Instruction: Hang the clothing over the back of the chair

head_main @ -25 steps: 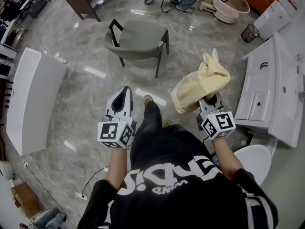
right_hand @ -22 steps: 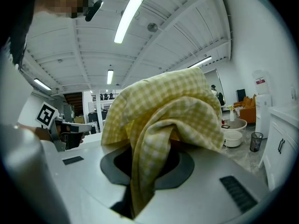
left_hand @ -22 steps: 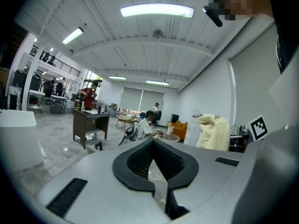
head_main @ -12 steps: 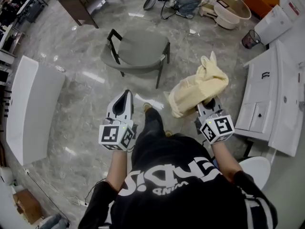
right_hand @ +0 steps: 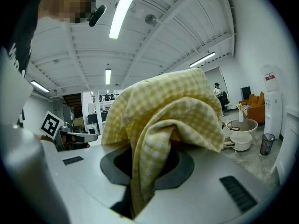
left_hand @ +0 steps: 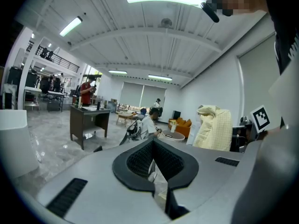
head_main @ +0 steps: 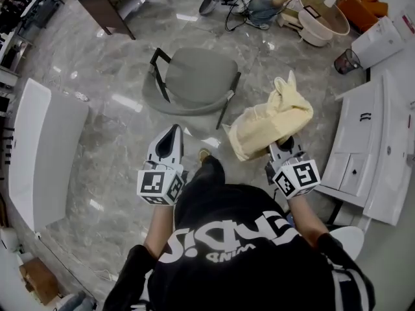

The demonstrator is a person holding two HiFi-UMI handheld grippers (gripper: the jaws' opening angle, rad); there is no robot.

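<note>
Cloth first: the pale yellow checked garment (head_main: 271, 123) is bunched up in my right gripper (head_main: 285, 150), well off the floor. The right gripper view shows a fold running straight down between the jaws, which are clenched on it, while the rest mushrooms over the top and blocks most of what lies ahead. My left gripper (head_main: 172, 135) carries nothing. Its jaws are drawn together to a point with no fabric between them, and it is aimed forward beside the right one.

The target is the grey upholstered chair with thin black legs (head_main: 194, 81), standing on the grey marble floor (head_main: 110, 128) ahead of both grippers and well apart from them. From the head view it sits ahead and to the left of the loaded gripper, more in line with the empty left one. The curved edge nearest me looks like the backrest, though I can't be sure from this steep angle. If so, its long axis runs across my view, left to right.

So I judge the hanging hasn't started, and this is the carry. The next move would swing the right gripper forward and leftward so the bundle comes over that edge, with the left gripper near enough to help spread it. A white cabinet (head_main: 363, 154) stands close on the right.
</note>
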